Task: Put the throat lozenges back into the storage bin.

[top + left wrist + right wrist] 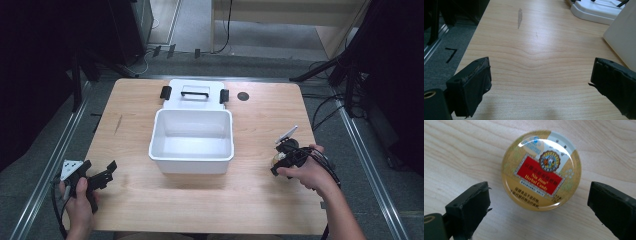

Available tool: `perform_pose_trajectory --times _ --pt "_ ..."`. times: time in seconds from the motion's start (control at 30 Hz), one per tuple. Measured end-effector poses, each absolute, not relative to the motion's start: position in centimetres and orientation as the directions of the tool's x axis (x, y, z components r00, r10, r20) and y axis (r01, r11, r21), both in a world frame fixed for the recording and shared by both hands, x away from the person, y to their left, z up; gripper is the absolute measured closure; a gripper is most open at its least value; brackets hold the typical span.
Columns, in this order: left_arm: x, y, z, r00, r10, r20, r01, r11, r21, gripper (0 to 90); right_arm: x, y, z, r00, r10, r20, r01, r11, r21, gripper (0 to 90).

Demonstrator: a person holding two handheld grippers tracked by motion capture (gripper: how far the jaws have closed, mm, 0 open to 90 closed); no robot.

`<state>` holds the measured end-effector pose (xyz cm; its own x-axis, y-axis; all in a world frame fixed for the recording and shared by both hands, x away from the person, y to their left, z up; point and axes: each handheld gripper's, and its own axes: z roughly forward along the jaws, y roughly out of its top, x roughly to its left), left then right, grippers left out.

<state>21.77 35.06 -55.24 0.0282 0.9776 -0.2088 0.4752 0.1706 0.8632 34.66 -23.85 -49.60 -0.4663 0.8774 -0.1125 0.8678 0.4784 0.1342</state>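
A round yellow candy tin [541,169] with a red label lies flat on the wooden table. My right gripper [539,202] hangs over it, open, with a jaw on each side of the tin and apart from it. From above, the tin [275,159] peeks out under the right gripper [280,161] at the table's right. A white open bin [192,141] stands mid-table, its lid [194,94] lying behind it. My left gripper [105,172] is open near the front left corner, over bare wood [536,62], nothing between its jaws.
The white bin's wall [624,37] stands to the right in the left gripper view, and the lid [596,11] lies beyond it. A small black disc [243,96] sits near the table's back edge. A grey scuff [519,17] marks the wood.
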Motion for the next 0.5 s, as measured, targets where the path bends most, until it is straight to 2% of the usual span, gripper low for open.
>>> perform_pose_trajectory --times 0.2,0.5 --pt "21.8 35.1 -55.2 0.027 0.976 -0.214 0.477 0.175 0.861 3.7 35.7 -23.4 -50.0 -0.444 0.885 -0.141 0.882 0.460 0.106 9.2" --pt "21.8 35.1 -55.3 0.026 0.976 -0.216 0.479 0.178 0.860 4.0 36.9 -23.6 -51.0 -0.408 0.907 -0.101 0.908 0.415 0.057 8.3"
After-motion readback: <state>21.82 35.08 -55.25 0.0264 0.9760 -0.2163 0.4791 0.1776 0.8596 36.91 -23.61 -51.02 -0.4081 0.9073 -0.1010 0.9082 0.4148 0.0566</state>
